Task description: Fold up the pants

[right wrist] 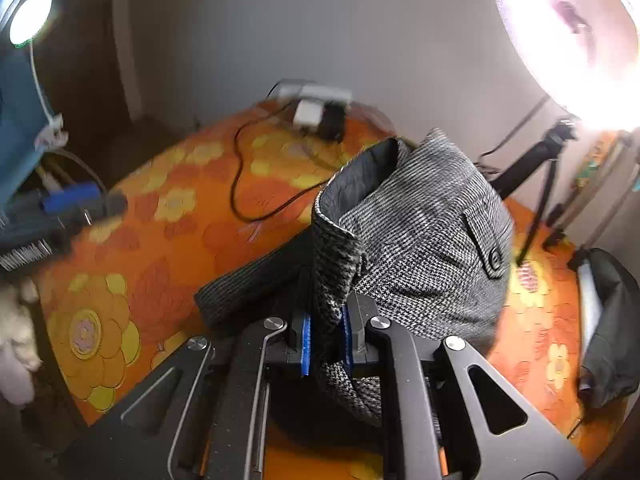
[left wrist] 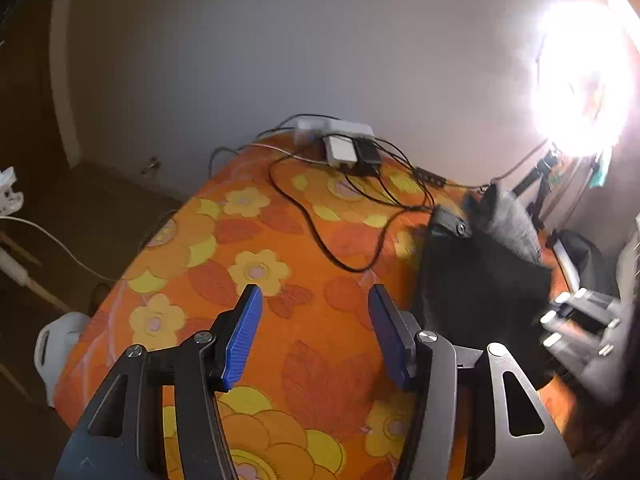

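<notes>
Already our right gripper (right wrist: 325, 338) pinches the grey tweed pants (right wrist: 420, 240) at the waistband, bunched above the floral tablecloth (right wrist: 160, 248); our left gripper (left wrist: 316, 332) hangs half-open and empty, the pants to its right.

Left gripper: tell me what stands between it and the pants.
Nothing visible does. The left gripper hangs open over bare orange tablecloth; the pants hang to its right, pinched by the right gripper. The black cables lie farther back.
</notes>
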`<state>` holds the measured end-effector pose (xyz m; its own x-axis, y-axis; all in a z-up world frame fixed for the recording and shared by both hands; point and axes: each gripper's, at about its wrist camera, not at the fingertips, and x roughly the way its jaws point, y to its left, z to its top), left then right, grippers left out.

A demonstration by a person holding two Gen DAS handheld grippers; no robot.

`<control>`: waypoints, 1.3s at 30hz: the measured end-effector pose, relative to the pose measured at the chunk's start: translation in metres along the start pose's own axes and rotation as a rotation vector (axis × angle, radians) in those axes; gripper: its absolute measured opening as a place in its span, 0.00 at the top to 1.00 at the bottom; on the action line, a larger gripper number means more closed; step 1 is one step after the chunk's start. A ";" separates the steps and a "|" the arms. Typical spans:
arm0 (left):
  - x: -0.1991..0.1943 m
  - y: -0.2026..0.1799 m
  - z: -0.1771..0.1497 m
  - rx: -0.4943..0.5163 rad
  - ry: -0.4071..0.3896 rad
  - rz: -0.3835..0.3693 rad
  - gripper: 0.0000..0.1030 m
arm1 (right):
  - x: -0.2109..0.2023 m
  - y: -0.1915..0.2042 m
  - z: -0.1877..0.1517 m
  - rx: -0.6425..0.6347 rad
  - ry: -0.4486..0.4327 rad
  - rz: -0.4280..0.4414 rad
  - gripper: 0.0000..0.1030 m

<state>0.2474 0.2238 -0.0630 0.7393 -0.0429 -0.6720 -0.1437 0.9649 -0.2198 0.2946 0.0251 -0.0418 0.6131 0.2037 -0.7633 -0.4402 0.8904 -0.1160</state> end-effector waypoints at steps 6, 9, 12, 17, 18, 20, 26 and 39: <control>-0.001 0.002 0.003 -0.001 -0.015 0.016 0.47 | 0.030 0.029 -0.013 -0.048 0.055 0.003 0.88; 0.000 0.002 0.004 -0.006 -0.020 0.018 0.47 | 0.035 0.033 -0.014 -0.053 0.058 0.007 0.88; -0.002 -0.001 0.007 -0.007 -0.028 0.019 0.47 | 0.040 0.038 -0.013 -0.073 0.058 0.000 0.88; -0.003 -0.009 0.010 -0.002 -0.037 0.018 0.47 | 0.045 0.045 -0.010 -0.114 0.038 0.049 0.85; -0.004 -0.011 0.011 0.000 -0.039 0.018 0.47 | 0.043 0.044 -0.010 -0.113 0.037 0.063 0.80; -0.004 -0.015 0.013 0.000 -0.042 0.016 0.47 | 0.036 0.039 -0.010 -0.096 0.020 0.128 0.70; -0.004 -0.035 0.018 0.012 -0.043 -0.025 0.47 | -0.020 0.007 -0.025 -0.043 -0.078 0.238 0.53; 0.049 -0.135 0.018 0.194 0.067 -0.130 0.47 | -0.057 -0.100 -0.127 0.164 0.000 0.247 0.53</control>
<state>0.3145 0.0965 -0.0539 0.6971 -0.1814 -0.6937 0.0838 0.9815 -0.1724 0.2203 -0.1275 -0.0678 0.5006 0.4227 -0.7555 -0.4642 0.8677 0.1779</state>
